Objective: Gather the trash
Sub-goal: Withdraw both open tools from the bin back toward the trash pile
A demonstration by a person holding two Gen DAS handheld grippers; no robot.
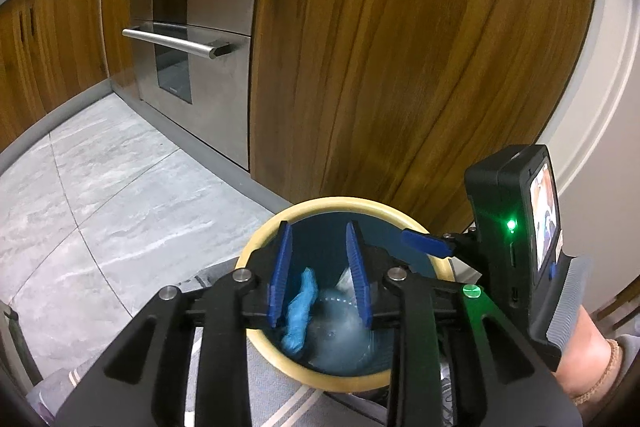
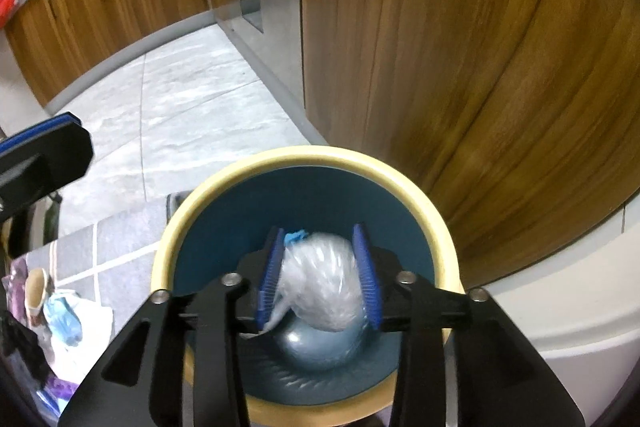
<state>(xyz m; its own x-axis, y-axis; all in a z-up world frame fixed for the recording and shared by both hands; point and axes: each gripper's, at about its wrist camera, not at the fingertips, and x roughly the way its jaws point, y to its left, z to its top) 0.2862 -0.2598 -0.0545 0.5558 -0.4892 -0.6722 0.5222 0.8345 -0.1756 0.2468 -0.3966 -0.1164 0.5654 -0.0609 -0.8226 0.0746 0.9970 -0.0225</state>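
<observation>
Right wrist view: the right gripper (image 2: 320, 275) hangs over the bin (image 2: 240, 171) – a blue tub with a cream rim – its jaws spread, a clear crumpled plastic bag (image 2: 324, 291) blurred between them. The left gripper (image 1: 320, 275) is also spread, nothing pinched; a blue wad (image 1: 300, 311) lies in the bin below.

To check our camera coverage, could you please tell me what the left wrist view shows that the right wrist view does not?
Only the left wrist view shows the black housing with a lit screen and green light. Only the right wrist view shows a heap of litter on the grey rug. Both show the round cream-rimmed bin with a blue inside, the crumpled blue scrap, the clear plastic bag and the brown wooden cabinet door.
</observation>
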